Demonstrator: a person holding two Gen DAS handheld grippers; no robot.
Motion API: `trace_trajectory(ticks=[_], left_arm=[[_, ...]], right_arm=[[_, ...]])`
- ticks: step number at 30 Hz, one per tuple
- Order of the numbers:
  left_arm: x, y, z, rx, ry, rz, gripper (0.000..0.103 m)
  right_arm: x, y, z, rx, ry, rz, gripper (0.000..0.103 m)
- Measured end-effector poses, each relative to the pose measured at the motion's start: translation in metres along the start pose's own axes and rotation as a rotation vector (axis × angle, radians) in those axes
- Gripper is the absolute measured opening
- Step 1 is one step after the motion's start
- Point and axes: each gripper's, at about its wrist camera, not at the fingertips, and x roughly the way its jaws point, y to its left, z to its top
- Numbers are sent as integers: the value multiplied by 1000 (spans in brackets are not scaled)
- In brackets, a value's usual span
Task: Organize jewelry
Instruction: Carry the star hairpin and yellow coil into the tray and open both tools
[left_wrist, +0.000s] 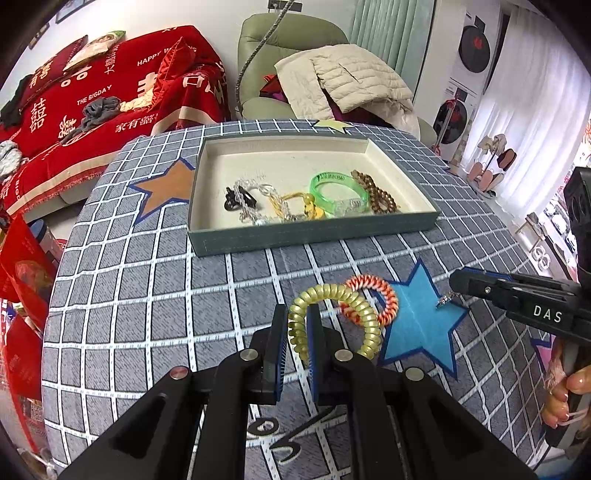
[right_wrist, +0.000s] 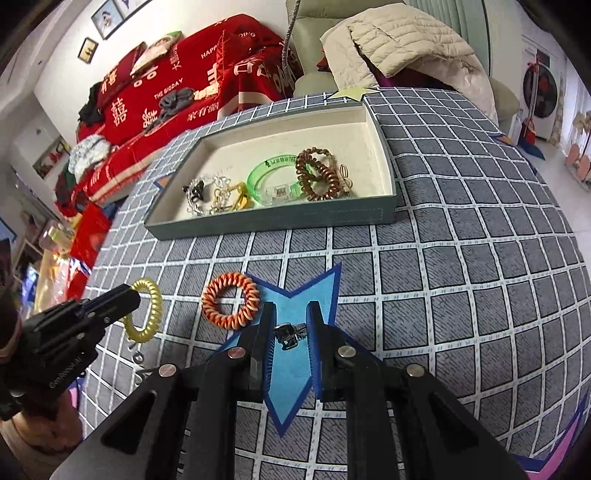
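Three pieces are outside the tray (left_wrist: 314, 236): a yellow coil band (left_wrist: 332, 321), an orange-and-white coil band (left_wrist: 373, 299) and a small silver ring (right_wrist: 290, 334). Your left gripper (left_wrist: 295, 317) has its jaws nearly closed on the near side of the yellow coil band, low centre of the left wrist view; the far loop overlaps the orange-and-white coil band, so lifting may drag that one along. Your right gripper (right_wrist: 290, 314) has its jaws narrowed around the silver ring, low centre of the right wrist view, over the blue star patch (right_wrist: 295, 295). Both pads appear to touch the ring, though glare makes firm contact uncertain.

Holding one item per gripper looks meant for carrying both to the tray in one pass. The tray sits upper centre on the checked cloth (left_wrist: 147, 295) and already holds a green bangle (left_wrist: 340, 192), a brown coil band (left_wrist: 376, 192), a yellow cord piece (left_wrist: 295, 203), a clear chain (left_wrist: 255, 199) and a black clip (left_wrist: 236, 199), all crowded along its near wall. The far half stays bare; aim there.
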Motion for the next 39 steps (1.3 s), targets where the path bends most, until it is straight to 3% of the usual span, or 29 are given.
trace_trajectory(ticks=[13,23,39], left_arm=[[21,14,55,-57,-49,29,30],[57,13,97,-35,-74,114,30],[117,14,98,-11,14,194,30]], right_arm=[[0,-13,46,93,-65,24,18],[31,-14,90,86,-114,-26,18],[87,-16,107,52,-55,-92,18]])
